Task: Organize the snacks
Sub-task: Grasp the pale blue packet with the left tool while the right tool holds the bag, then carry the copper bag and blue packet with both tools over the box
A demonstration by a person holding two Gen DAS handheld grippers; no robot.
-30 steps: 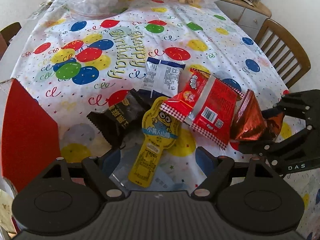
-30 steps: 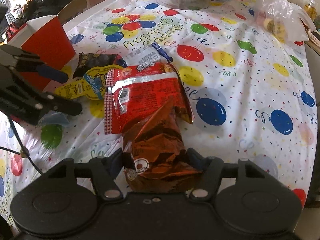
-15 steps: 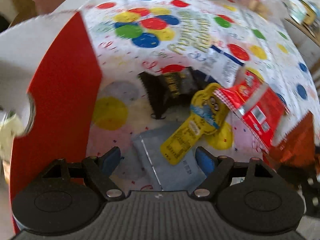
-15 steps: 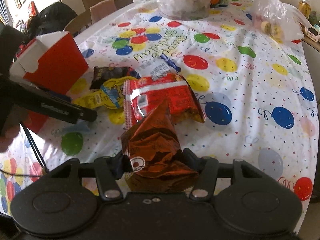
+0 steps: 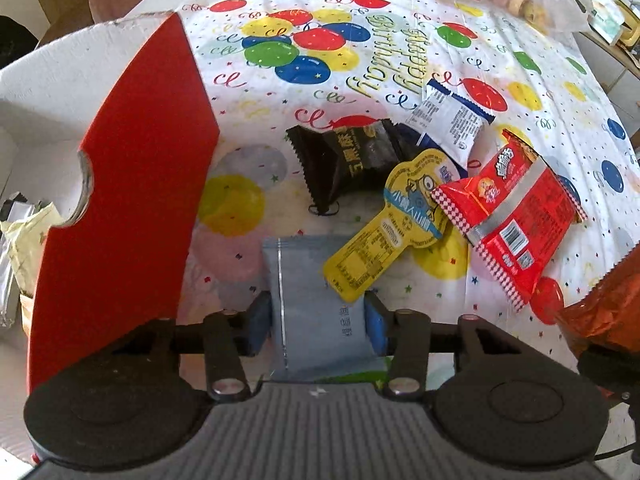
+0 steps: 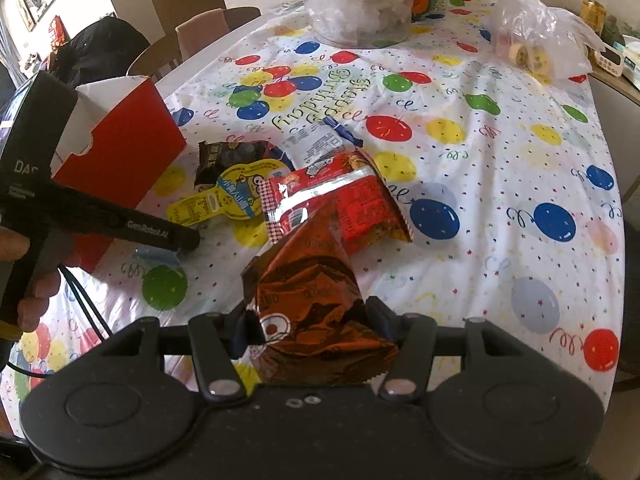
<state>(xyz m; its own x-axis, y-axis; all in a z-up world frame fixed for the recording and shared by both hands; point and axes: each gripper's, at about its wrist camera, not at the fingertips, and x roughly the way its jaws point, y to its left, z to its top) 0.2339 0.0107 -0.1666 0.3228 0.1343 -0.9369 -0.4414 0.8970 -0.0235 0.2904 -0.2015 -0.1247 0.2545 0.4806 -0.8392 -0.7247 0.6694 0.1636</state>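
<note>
Copper foil fills my right gripper (image 6: 306, 326): both pads clamp the crinkled orange-brown snack bag (image 6: 316, 312), lifted clear of the balloon tablecloth (image 6: 500, 168). My left gripper (image 5: 318, 322) sits low with its fingers spread around the grey-blue packet (image 5: 316, 300) lying flat; I cannot tell whether the blue pads (image 5: 376, 326) actually press it. Just beside it stands the red box (image 5: 132, 208), with the yellow minion pouch (image 5: 396, 224), red packet (image 5: 512, 216) and black packet (image 5: 348, 160) ahead.

black left gripper (image 5: 316, 322), blue pads (image 5: 376, 330), silver screws
</note>
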